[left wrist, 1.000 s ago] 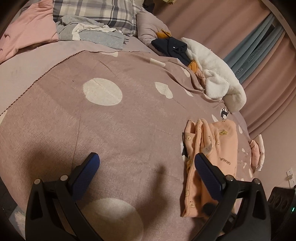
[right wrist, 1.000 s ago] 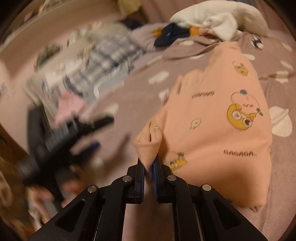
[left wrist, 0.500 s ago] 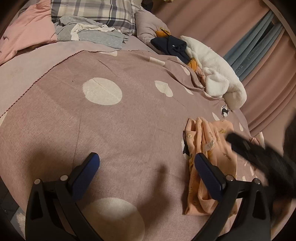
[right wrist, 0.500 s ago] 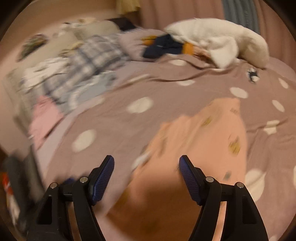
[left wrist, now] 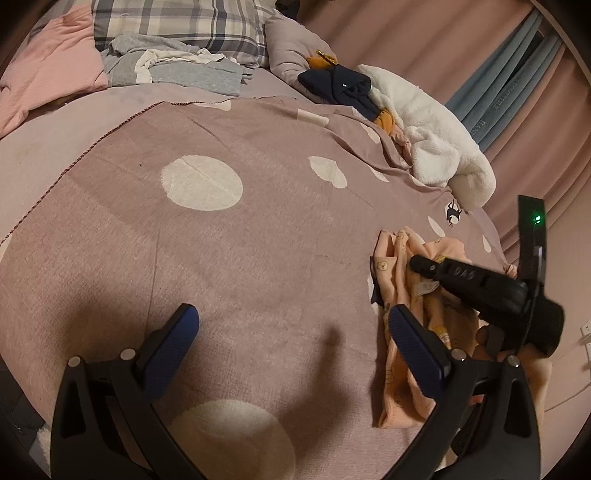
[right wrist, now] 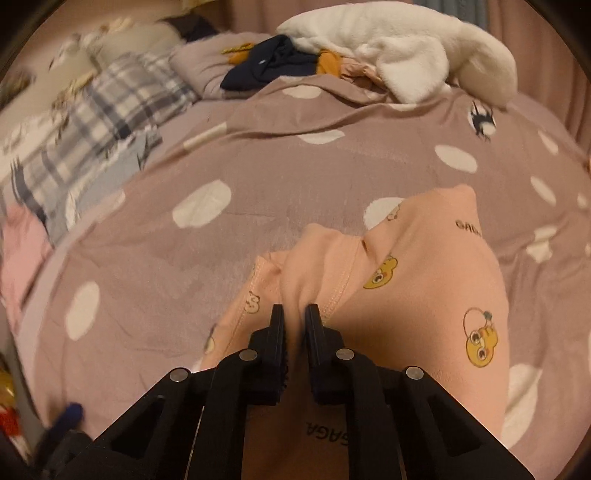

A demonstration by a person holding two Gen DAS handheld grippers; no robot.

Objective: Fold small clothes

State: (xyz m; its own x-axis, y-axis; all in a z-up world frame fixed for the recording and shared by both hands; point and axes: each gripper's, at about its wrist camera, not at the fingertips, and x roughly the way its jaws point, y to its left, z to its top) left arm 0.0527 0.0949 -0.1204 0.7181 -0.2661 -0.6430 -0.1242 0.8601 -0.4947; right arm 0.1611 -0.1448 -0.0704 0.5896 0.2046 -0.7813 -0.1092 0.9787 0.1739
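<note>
A peach child's garment (left wrist: 400,398) with cartoon prints lies bunched on the dotted mauve blanket (left wrist: 229,251), at the right of the left wrist view. My left gripper (left wrist: 291,317) hovers open over bare blanket just left of it, with nothing between its blue pads. My right gripper (right wrist: 294,312) is closing, and a raised fold of the peach garment (right wrist: 424,295) is pinched between its pads. In the left wrist view the right gripper (left wrist: 419,263) reaches in from the right, its tip on the garment's upper part.
A white fleece item (left wrist: 432,144) and navy clothes (left wrist: 340,85) lie piled at the blanket's far right. Grey clothes (left wrist: 184,70), a plaid pillow (left wrist: 177,26) and pink cloth (left wrist: 48,66) sit at the head. Pink and blue curtains (left wrist: 498,92) hang to the right.
My right gripper let go of the garment's corner, opened wide, shifted across the cloth and shut again on a fold. It came into the left wrist view from the right. The left gripper stayed put.
</note>
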